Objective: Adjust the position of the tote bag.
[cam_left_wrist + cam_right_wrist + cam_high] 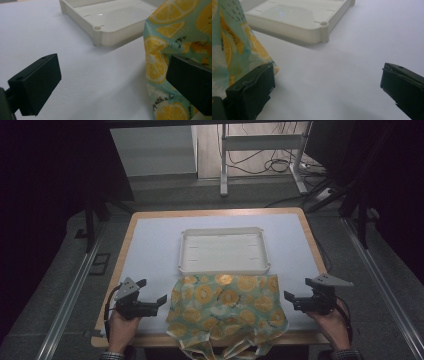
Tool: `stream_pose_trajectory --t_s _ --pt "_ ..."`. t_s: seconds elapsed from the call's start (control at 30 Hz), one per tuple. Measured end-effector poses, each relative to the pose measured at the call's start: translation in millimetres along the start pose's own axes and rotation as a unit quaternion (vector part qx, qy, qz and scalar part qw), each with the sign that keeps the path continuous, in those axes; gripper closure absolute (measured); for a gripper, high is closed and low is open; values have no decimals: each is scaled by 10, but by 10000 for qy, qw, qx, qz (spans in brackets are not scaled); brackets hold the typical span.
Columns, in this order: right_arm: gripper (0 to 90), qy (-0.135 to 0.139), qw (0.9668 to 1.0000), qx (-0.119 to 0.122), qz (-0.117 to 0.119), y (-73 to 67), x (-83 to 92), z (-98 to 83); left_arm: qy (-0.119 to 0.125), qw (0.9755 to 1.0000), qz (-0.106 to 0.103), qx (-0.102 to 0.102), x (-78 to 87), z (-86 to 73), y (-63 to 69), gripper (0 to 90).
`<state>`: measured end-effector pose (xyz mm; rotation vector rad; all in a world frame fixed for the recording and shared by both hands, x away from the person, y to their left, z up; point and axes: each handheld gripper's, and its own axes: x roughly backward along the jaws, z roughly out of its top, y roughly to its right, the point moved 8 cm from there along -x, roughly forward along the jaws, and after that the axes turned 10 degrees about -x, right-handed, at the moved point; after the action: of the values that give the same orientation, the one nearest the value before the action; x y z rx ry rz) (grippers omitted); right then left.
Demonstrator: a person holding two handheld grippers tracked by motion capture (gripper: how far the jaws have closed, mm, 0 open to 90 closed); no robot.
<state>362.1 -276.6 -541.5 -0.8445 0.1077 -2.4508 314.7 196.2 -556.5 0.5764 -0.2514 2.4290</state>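
A teal cloth printed with orange lemon slices (225, 307) lies crumpled at the table's front, its lower part hanging over the front edge. Behind it, touching its far edge, stands an empty white tray (181, 251). My left gripper (152, 291) is open just left of the cloth. In the left gripper view the cloth (170, 42) lies by the right jaw, with bare table between the jaws of my gripper (112, 82). My right gripper (299, 289) is open just right of the cloth. Its own view has the cloth (229, 45) beside the left jaw of the gripper (327, 87).
The white table top (150, 250) has a wooden border. The tray's corner (117, 37) lies ahead of the left gripper, and its other corner (287, 31) ahead of the right one. A white metal frame (223, 165) and cables stand on the floor beyond the table.
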Motion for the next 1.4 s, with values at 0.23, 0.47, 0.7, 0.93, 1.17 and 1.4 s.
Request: stream_pose_trajectory --t_s 0.23,0.47,0.7,0.93,1.17,1.4 --pt "0 -52 9997 197 -132 78 10 -16 -173 9998 93 -82 -29 -20 7 10" --pt "0 -113 9991 416 -47 25 -24 -31 -255 9995 158 -136 -29 -33 4 9" --pt "0 -138 9995 285 50 7 -28 -34 -249 9995 138 -105 -26 -30 7 6" --pt "0 -102 9997 202 54 3 -14 -22 -253 9997 36 -2 -37 -14 40 0" --pt "0 -104 9996 228 94 -59 -5 5 -229 9997 -1 12 -9 13 58 16" --pt "0 -35 9999 144 -51 -55 24 33 -199 9998 -2 -26 20 37 76 55"
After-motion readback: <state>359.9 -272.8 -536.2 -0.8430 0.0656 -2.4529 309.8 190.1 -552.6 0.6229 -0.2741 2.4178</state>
